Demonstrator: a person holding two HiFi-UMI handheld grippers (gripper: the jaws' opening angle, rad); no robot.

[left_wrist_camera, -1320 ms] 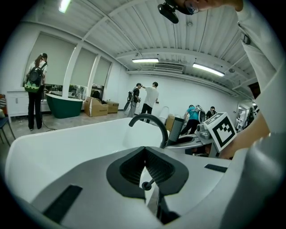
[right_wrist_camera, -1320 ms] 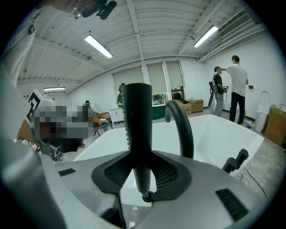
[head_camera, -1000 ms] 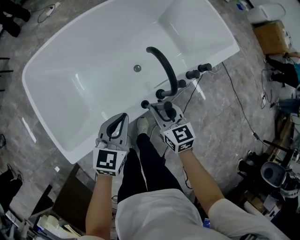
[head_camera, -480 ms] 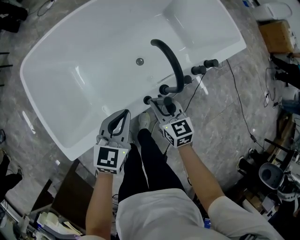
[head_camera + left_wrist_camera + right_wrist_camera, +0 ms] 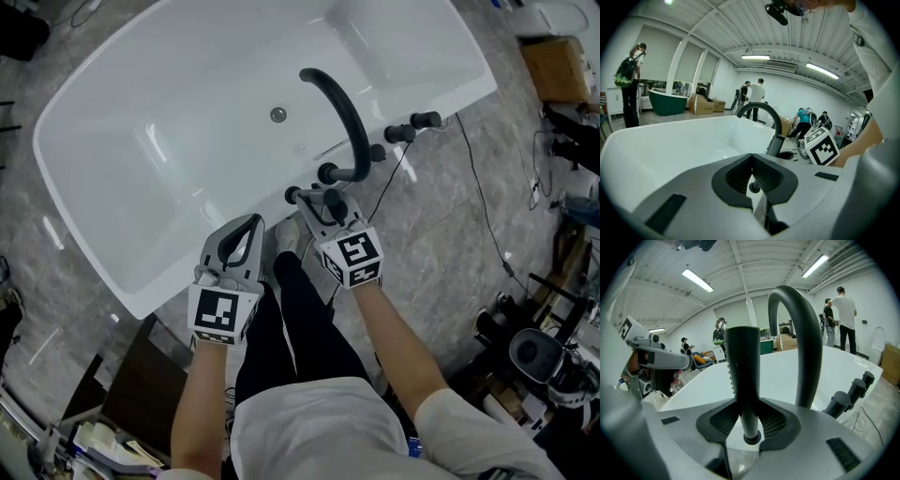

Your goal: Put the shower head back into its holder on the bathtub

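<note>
The right tongs (image 5: 326,208) grip the dark shower head (image 5: 743,362). It stands upright between their pads, its lower end down at the near rim of the white bathtub (image 5: 141,159), just beside the foot of the curved dark spout (image 5: 345,117). Whether it sits in a holder I cannot tell. The left tongs (image 5: 247,225) are closed on nothing, over the same rim and left of the right pair. Dark knobs (image 5: 395,133) stand along the rim past the spout.
</note>
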